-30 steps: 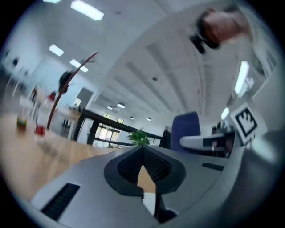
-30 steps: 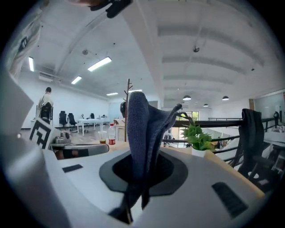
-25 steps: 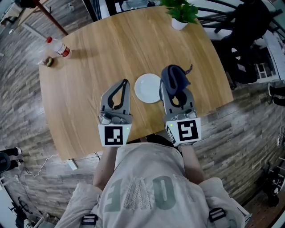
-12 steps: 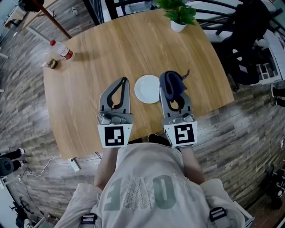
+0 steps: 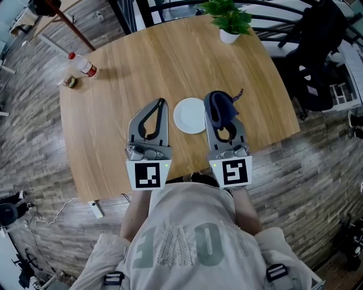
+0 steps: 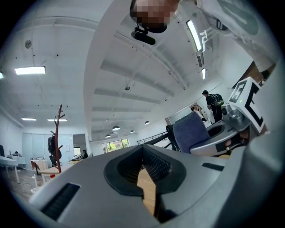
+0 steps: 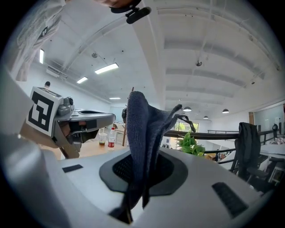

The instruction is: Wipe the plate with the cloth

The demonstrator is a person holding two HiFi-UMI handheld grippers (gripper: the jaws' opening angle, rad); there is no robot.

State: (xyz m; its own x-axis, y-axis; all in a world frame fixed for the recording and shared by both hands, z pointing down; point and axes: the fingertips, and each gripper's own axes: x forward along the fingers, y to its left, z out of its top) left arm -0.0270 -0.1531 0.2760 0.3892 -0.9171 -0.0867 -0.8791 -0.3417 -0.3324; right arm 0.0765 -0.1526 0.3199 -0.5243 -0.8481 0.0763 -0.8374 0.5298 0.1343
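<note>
Blue cloth (image 5: 220,105) clenched in right gripper (image 5: 221,116) fingers (image 7: 209,178); left gripper (image 5: 161,103) fingers (image 6: 80,182) closed, empty; plate (image 5: 190,115) between.

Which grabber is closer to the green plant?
Right. The right gripper, shut on the cloth, is almost in line with the plant; the left gripper sits farther off, across the plate.
</note>
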